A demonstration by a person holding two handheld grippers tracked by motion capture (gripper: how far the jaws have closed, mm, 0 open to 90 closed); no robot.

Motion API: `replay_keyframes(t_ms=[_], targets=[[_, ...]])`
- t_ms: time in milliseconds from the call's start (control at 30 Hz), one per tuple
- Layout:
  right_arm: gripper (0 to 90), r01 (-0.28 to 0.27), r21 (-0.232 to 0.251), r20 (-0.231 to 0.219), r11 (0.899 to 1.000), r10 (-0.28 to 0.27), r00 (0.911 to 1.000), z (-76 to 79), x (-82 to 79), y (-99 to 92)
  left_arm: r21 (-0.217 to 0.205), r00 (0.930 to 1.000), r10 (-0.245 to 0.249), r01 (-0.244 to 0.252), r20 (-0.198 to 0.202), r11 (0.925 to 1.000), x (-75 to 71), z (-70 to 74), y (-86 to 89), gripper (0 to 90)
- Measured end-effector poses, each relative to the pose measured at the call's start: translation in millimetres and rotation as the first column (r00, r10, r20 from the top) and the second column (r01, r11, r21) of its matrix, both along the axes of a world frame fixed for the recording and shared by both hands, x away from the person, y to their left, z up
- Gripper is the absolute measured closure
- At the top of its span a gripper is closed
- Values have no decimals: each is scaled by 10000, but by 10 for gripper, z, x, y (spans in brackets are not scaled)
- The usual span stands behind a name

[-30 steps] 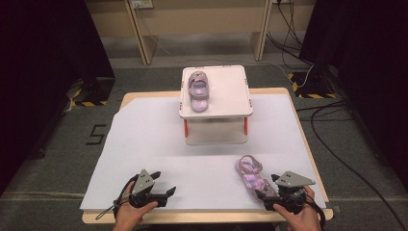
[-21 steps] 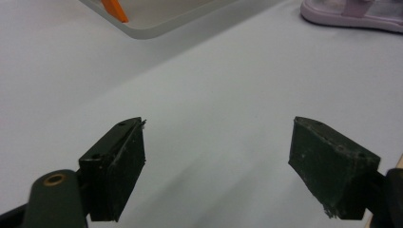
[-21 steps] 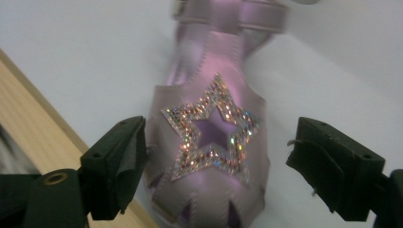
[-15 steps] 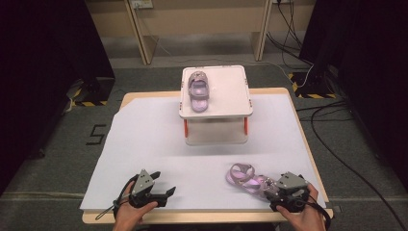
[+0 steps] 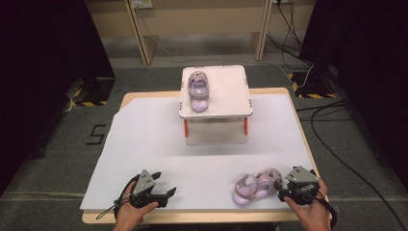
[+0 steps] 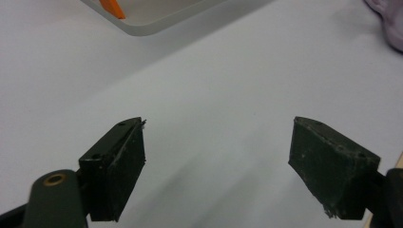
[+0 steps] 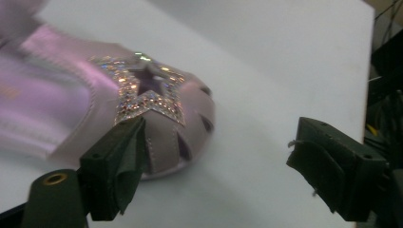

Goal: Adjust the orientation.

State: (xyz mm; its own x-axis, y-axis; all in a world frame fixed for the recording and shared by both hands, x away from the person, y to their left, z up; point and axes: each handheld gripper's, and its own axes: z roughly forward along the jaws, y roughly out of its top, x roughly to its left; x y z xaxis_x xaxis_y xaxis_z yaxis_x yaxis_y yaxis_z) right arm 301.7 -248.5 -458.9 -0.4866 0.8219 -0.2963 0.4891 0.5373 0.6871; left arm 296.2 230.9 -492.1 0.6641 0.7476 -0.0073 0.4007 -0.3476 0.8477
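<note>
A lilac sandal (image 5: pixel 254 186) with a glittery star (image 7: pixel 149 92) lies crosswise on the white sheet near the front right, toe toward my right gripper (image 5: pixel 283 188). That gripper (image 7: pixel 218 156) is open; its jaws have just been closing a little, and the sandal's toe (image 7: pixel 190 123) reaches into the gap beside one jaw, with no pad pressing on it. A matching sandal (image 5: pixel 197 89) rests on the white raised platform (image 5: pixel 231 91). At the front left, my left gripper (image 5: pixel 168 195) is open and empty (image 6: pixel 216 156) over the sheet.
The platform stands on orange legs (image 5: pixel 185 127) at the middle back of the table. The white sheet (image 5: pixel 192 159) covers most of the wooden tabletop. Cables (image 5: pixel 337 144) run over the floor at the right. Both grippers sit close to the table's front edge.
The near sandal has swung from lengthwise to crosswise, its heel now pointing left. The right gripper has shifted slightly to the right beside it. The left gripper has stayed put.
</note>
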Motion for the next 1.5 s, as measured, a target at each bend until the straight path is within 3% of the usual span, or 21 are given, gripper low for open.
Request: replay_keyframes(t_ms=[33,100,133,167,200,267,333,367,467,600,767,900,967,1000,1033,1133,1400,1500], targets=[[278,131,-197,167,9997,-128,9998,-23,64,-41,16,10000,-20,20,-4,10000,-1,0,-5,188],[270,151,-113,160,9998,-149,9998,-42,90,-58,11,10000,-50,50,0,10000,-2,1,-7,189],[268,65,811,-178,9967,-51,9998,-60,120,-99,21,10000,-65,65,3,10000,-3,2,-7,188],[268,65,811,-178,9967,-51,9998,-60,120,-99,18,10000,-63,63,1,10000,-2,3,-6,188],[269,26,1537,-252,9881,13,9997,-36,102,-130,34,10000,-24,24,-3,10000,-1,1,-3,189],[267,-43,2217,-176,9751,84,9998,17,34,-135,47,10000,-25,25,-7,10000,-1,0,0,189],[275,-359,3294,-182,9435,444,9988,80,-50,-118,18,10000,18,-18,-9,10000,1,-5,6,188],[280,-539,3539,-123,9337,622,9980,113,-87,-93,23,10000,25,-25,-16,10000,1,-6,6,189],[279,-985,3408,167,9350,987,9950,187,-158,35,41,10000,16,-16,-22,10000,-1,-8,10,188],[271,-1485,3518,9,9242,1583,9874,194,-219,183,48,10000,20,-20,-57,10000,0,-5,15,188],[257,-1820,3341,71,9248,1907,9816,199,-252,286,39,10000,24,-24,-26,10000,1,-9,10,188],[260,-1988,2899,13,9362,2073,9783,155,-261,378,38,10000,26,-26,-29,10000,2,-9,9,189],[262,-2017,2530,-47,9462,2097,9778,124,-267,420,33,10000,19,-19,-22,10000,1,-8,9,189],[267,-1945,2153,-76,9570,2008,9796,98,-263,449,37,10000,18,-18,-35,10000,1,-6,12,188],[267,-1945,2153,-76,9570,2008,9796,98,-263,449,37,10000,18,-18,-35,10000,1,-6,12,188],[276,-1869,1497,-65,9709,1900,9818,71,-260,462,-11,10000,29,-29,-54,10000,4,-8,14,188],[309,-1850,887,-118,9787,1867,9823,98,-278,438,-1,9999,114,-114,-85,9999,13,-10,18,188],[345,-1794,419,-49,9829,1798,9837,103,-272,415,-21,9999,119,-119,-93,9999,16,-10,19,188]])
